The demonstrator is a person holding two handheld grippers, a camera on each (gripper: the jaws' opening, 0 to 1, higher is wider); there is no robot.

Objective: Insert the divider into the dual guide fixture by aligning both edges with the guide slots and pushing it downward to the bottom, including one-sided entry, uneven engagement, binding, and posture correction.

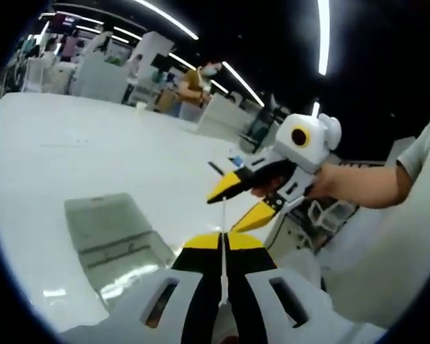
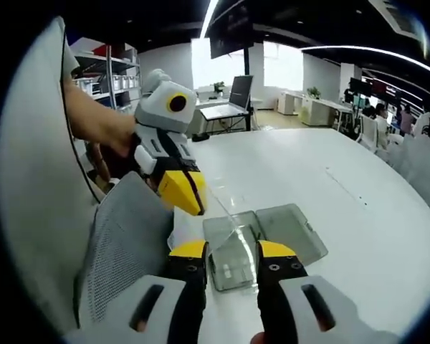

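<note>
My left gripper (image 1: 222, 240) is shut on the thin clear divider (image 1: 221, 215), which I see edge-on as a pale line rising from its yellow jaws. The dual guide fixture (image 1: 111, 236), a clear greyish box, lies on the white table (image 1: 79, 150) below and to the left. My right gripper (image 1: 241, 202) comes in from the right, open, with its jaw tips close to the divider's top edge. In the right gripper view my right gripper (image 2: 233, 251) stands open above the fixture (image 2: 272, 236). My left gripper (image 2: 183, 190) holds the faint clear divider (image 2: 223, 217) over it.
A person's hand and sleeve (image 1: 373, 186) hold the right gripper. A grey mesh chair back (image 2: 125, 251) stands at the table's near edge. The white table (image 2: 358, 208) stretches far beyond the fixture. A laptop (image 2: 233, 100) sits at its far end.
</note>
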